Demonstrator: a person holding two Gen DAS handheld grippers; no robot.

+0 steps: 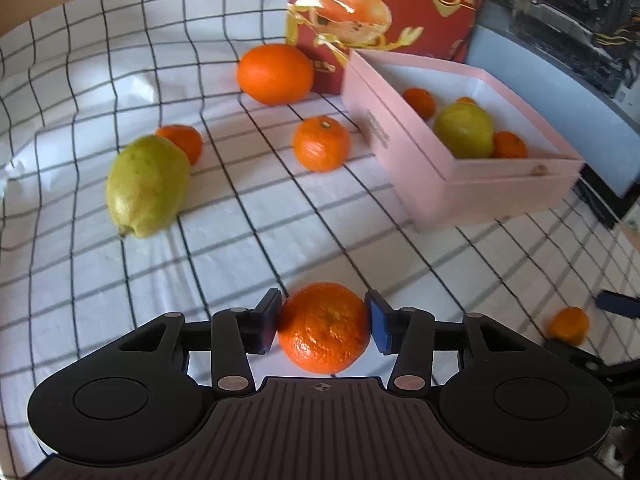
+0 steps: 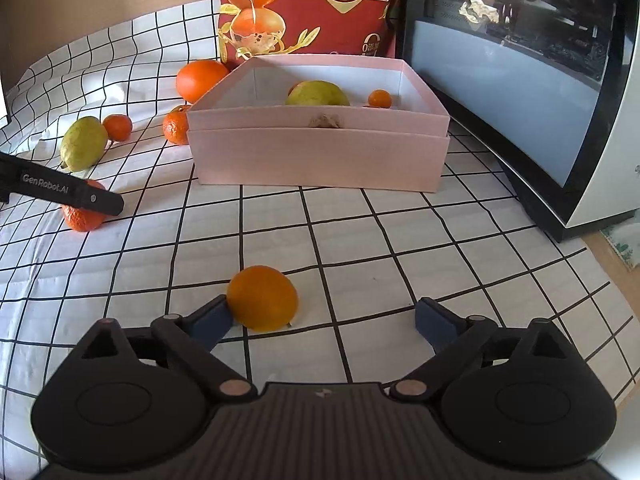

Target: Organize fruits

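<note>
Left gripper (image 1: 324, 326) is clamped on a mandarin (image 1: 324, 328), both pads touching it, low over the checked cloth (image 1: 240, 200); right gripper (image 2: 324, 316) is spread wide, its left pad (image 2: 212, 318) touching a small orange (image 2: 262, 297) that sits on the cloth, right pad well clear of it. Pink box (image 2: 320, 156) stands ahead, in front of a red bag (image 2: 312, 4), and holds a green fruit (image 2: 317, 94) plus a few small mandarins (exact count unclear). Loose on the cloth left of the box: a pear (image 1: 148, 186), a big orange (image 1: 275, 74), two mandarins.
</note>
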